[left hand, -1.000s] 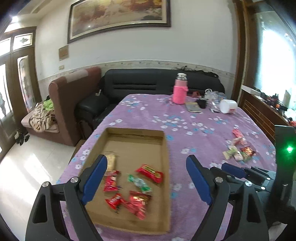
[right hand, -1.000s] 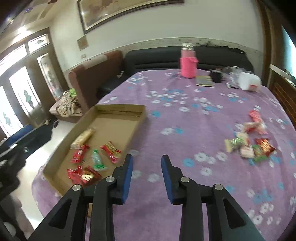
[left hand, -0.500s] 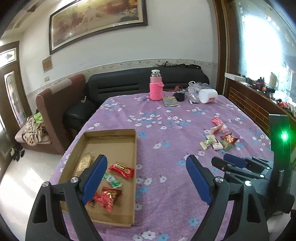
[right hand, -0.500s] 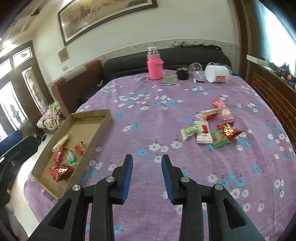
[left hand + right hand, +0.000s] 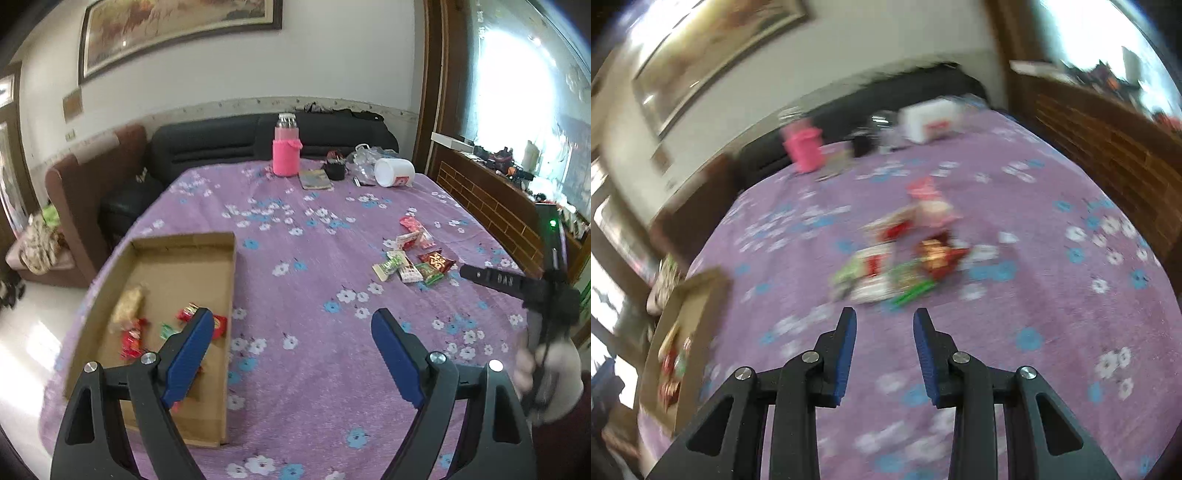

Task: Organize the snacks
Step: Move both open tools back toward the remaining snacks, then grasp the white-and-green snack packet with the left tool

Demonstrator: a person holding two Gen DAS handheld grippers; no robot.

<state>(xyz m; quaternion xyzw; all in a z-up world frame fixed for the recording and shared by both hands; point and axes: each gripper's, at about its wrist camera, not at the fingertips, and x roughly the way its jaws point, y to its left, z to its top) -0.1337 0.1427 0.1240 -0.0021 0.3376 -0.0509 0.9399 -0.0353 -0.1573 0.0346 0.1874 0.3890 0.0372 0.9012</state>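
A purple flowered cloth (image 5: 317, 258) covers the whole surface, and everything lies on it. At its left side sits a shallow cardboard tray (image 5: 184, 266) holding a handful of wrapped snacks (image 5: 133, 332) — a pale bar and several red and green packets. At the far edge stand a pink-sleeved bottle (image 5: 285, 155), a white tub (image 5: 394, 172) on its side and a small dark cup (image 5: 335, 170).

The left gripper (image 5: 291, 332) hangs above the near part of the cloth with its jaws spread wide and nothing between them; its left blue pad overlaps the tray's near right corner in that view, and the tray's snacks lie just to the left of it. The right gripper (image 5: 884, 321) has its jaws at a narrow gap, also empty.

The loose pile of snack packets (image 5: 905, 258) — red, green and white wrappers — lies on the cloth just ahead of the right jaws, apart from them, though the right wrist view is badly blurred. From the left wrist view the same pile (image 5: 413, 258) sits well to the right of the tray.
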